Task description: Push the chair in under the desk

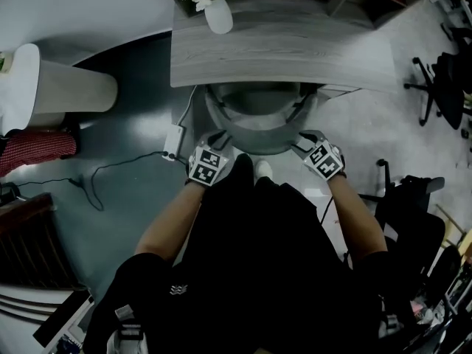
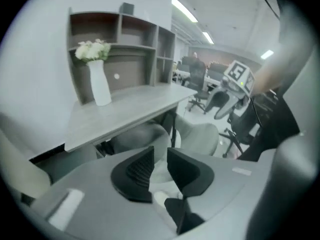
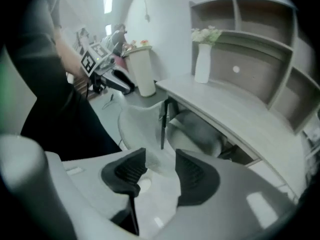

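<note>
Sitting between left tool (image 1: 218, 140) and right tool (image 1: 304, 141) is the chair (image 1: 257, 118).

Chair (image 1: 254, 120) under desk (image 1: 295, 54) — vase (image 1: 218, 15) far-L.

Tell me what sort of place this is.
Probably an open-plan office: a grey wood-grain desk backed by a grey open shelf unit, black wheeled office chairs nearby, and long ceiling strip lights.

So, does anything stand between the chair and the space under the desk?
Nothing visible does. The chair already sits partly under the desk, with only its back showing at the front edge. A power strip and its cable lie off to the chair's left, not between it and the desk.
</note>
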### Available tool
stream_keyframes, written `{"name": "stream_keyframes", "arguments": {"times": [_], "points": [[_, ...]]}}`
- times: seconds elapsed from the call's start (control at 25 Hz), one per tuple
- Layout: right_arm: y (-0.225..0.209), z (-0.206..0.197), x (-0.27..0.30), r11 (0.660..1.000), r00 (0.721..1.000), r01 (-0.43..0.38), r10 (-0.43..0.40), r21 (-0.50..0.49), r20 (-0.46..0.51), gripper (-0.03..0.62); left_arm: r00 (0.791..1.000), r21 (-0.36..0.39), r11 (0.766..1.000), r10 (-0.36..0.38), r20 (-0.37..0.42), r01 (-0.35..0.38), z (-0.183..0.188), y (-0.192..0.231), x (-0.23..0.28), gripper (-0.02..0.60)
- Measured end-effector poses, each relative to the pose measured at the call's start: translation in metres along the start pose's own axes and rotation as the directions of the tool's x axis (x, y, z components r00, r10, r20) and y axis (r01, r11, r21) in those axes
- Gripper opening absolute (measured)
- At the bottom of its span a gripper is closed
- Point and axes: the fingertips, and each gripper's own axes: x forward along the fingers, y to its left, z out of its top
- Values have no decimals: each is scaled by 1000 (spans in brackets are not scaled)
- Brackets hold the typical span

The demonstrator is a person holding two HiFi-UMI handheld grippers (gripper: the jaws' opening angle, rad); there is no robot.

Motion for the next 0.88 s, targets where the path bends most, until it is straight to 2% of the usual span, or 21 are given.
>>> {"name": "stream_keyframes", "arguments": {"times": [0.08,0.16,0.32,0.44,0.6,0.76,0.88], "points": [[-16,9,-10,994,996,26,-35,107,87,186,996,-61,997,50,80,-45,21,16,-10,53],[-29,19,-22,983,983,56,-85,177,161,181,988,-82,994,79,134,-69,37,26,-18,41],[-48,53,-53,967,939,129,-190,219,288,170,967,-115,990,109,232,-84,77,43,-38,25],[-64,79,-81,950,887,180,-269,256,375,158,948,-137,988,108,298,-70,99,52,-51,10],[-91,101,-123,909,796,234,-383,345,468,108,923,-178,982,128,363,-67,119,65,-68,6],[-101,113,-150,891,749,255,-428,376,505,85,880,-180,981,148,452,-73,143,76,-93,6],[-106,120,-170,870,698,270,-472,413,538,64,856,-165,982,165,490,-95,158,80,-109,6]]}}
